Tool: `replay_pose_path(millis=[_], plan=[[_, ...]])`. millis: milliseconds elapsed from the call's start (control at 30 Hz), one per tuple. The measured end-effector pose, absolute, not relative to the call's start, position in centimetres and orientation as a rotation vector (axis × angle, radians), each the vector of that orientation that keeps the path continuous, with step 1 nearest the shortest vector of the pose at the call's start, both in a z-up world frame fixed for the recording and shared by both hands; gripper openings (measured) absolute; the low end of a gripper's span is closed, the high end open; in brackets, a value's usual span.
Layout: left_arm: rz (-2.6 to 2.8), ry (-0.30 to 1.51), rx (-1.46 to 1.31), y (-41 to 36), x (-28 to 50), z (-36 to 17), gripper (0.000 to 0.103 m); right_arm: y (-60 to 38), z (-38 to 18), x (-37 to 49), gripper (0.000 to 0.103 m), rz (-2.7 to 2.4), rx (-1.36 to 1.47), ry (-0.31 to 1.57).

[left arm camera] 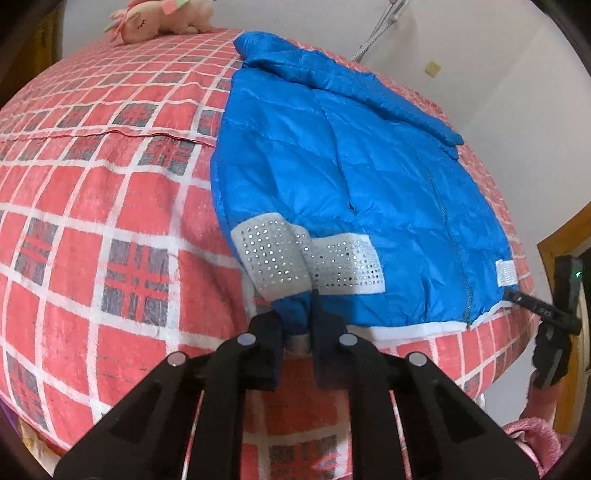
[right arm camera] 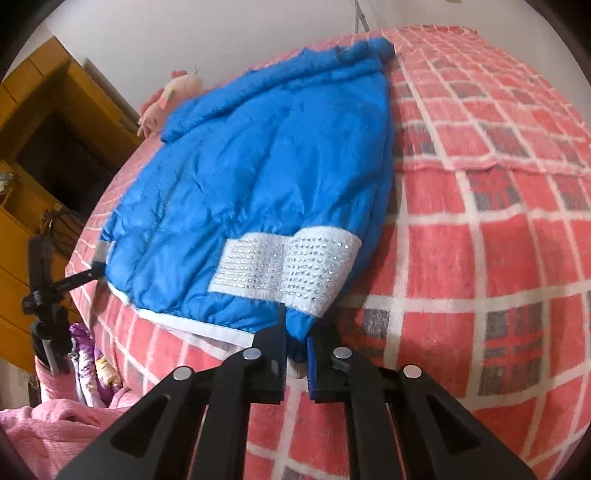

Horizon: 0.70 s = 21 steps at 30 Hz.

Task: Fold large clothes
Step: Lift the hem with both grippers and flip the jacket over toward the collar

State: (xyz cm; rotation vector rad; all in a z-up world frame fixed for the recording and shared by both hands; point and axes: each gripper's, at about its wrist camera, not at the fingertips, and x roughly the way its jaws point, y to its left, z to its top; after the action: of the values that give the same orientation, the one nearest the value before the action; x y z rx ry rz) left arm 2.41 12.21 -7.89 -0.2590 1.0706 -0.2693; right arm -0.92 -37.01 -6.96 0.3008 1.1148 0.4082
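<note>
In the left wrist view, a bright blue quilted puffer jacket [left arm camera: 332, 177] lies spread flat on a bed covered with a red, white and grey checked blanket [left arm camera: 92, 221], its hooded end toward the far side of the bed and its white-trimmed hem toward the near edge. The left claw [left arm camera: 295, 332] is pinching the blue cuff end of a sleeve [left arm camera: 291, 310] at the near edge of the bed, just below a grey band studded with small shiny dots [left arm camera: 273, 258]; its two black fingers are pressed against the fabric from either side. A second studded grey panel [left arm camera: 347, 266] sits beside the band on the jacket body. At the far right hem corner the right claw [left arm camera: 524, 299] shows as a thin black tip touching the jacket's edge; from here I cannot tell how it is set. A pink plush toy [left arm camera: 162, 18] rests at the far end of the bed. In the right wrist view, the same jacket [right arm camera: 258, 166] lies across the checked blanket [right arm camera: 498, 258], and the right claw [right arm camera: 297, 350] is pinching a blue sleeve cuff [right arm camera: 299, 332] below a white studded band [right arm camera: 321, 273]. The left claw [right arm camera: 88, 275] appears at the jacket's left hem corner. The plush toy [right arm camera: 173, 96] lies beyond, and a rumpled pink cloth [right arm camera: 55, 424] sits low at the left.
</note>
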Motion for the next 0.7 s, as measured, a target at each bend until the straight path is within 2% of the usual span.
replay_pose_path(millis=[333, 700], plan=[[-0.357, 0.926, -0.315, 11.9, 2.8, -1.7, 0.008, -37.5, -0.3, -0.3, 0.007, 0.483, 0.307, 0.953], [-0.379, 0.731, -0.286, 10.3, 10.5, 6.0, 0.008, -39.0, 7.0, 7.6, 0.007, 0.494, 0.354, 0.826]])
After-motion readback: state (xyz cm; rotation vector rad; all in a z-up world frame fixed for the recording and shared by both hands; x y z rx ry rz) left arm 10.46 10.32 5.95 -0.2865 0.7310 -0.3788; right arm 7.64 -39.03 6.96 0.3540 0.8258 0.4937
